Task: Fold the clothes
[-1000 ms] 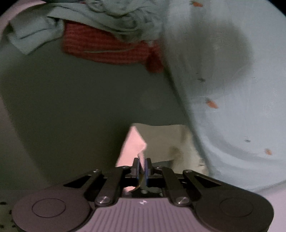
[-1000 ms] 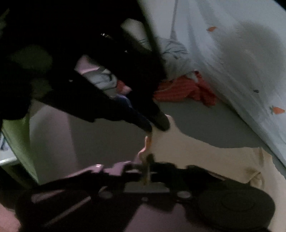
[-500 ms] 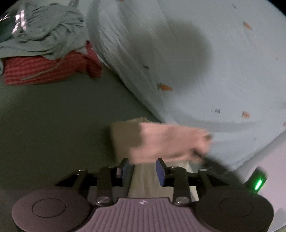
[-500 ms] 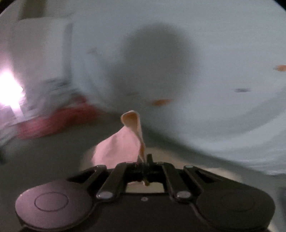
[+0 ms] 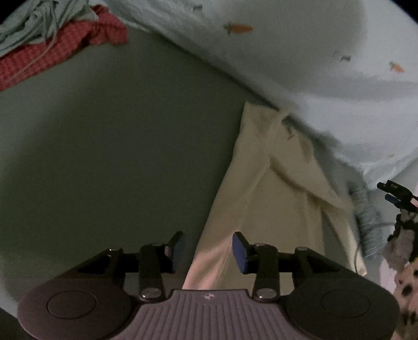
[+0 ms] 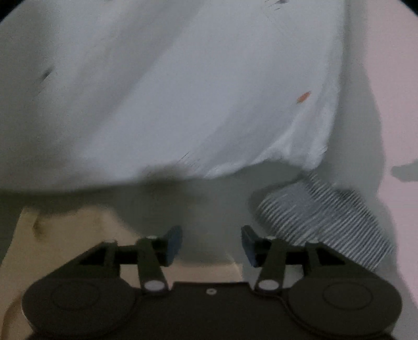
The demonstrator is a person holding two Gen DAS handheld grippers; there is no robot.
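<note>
A cream garment [image 5: 274, 188] lies flat on the grey-green sheet [image 5: 117, 146], running from the near edge up toward the pale blanket. My left gripper [image 5: 207, 248] hovers over its near left edge, jaws opening, the blue pads apart and not pressing the cloth. In the right wrist view the same cream garment [image 6: 70, 235] lies at lower left. My right gripper [image 6: 211, 243] is above its right end, jaws opening, nothing pinched between the pads. The right gripper's tip [image 5: 394, 193] shows at the far right of the left wrist view.
A pale blue blanket with carrot prints [image 5: 300, 52] bulges along the far side [image 6: 183, 91]. A red garment [image 5: 60, 49] under a light teal one [image 5: 39, 21] is heaped at the far left. A striped cloth [image 6: 321, 222] lies to the right.
Both grippers have let go of the cream garment, which now lies flat. The right gripper swung far to the right end; the left shifted along the near edge.
</note>
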